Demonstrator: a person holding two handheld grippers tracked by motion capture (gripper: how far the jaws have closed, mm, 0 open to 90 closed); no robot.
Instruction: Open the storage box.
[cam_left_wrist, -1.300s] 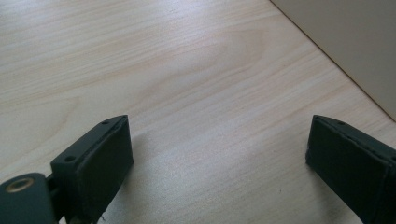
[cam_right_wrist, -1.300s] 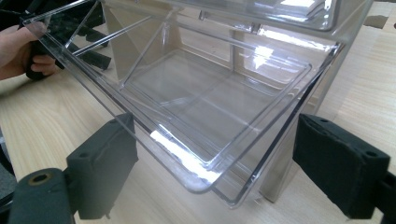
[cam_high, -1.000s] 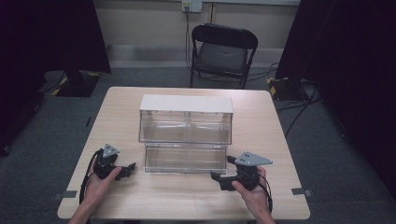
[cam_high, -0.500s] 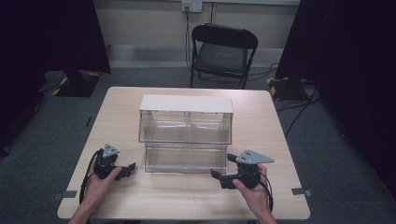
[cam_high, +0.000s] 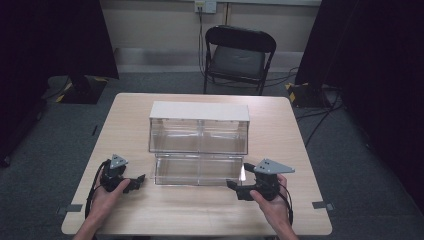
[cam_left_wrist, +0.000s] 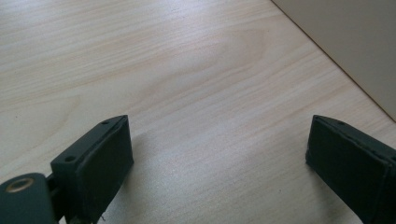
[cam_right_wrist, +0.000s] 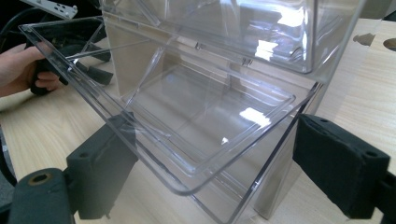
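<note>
A clear plastic drawer cabinet (cam_high: 199, 111) with a white top stands mid-table. Its lower drawer (cam_high: 197, 170) is pulled out toward the person and looks empty; the upper drawers (cam_high: 175, 136) are pushed in. My right gripper (cam_high: 240, 176) is open at the drawer's right front corner. In the right gripper view the tilted drawer (cam_right_wrist: 196, 107) reaches between the spread jaws of the right gripper (cam_right_wrist: 217, 154), its rim over the left jaw; contact is unclear. My left gripper (cam_high: 136, 182) sits left of the drawer. The left gripper (cam_left_wrist: 219, 140) is open over bare wood, holding nothing.
The wooden table (cam_high: 200, 215) has bare room in front of the cabinet and on both sides. A black folding chair (cam_high: 237, 57) stands beyond the far edge. The other hand (cam_right_wrist: 23, 70) with its gripper appears past the drawer in the right gripper view.
</note>
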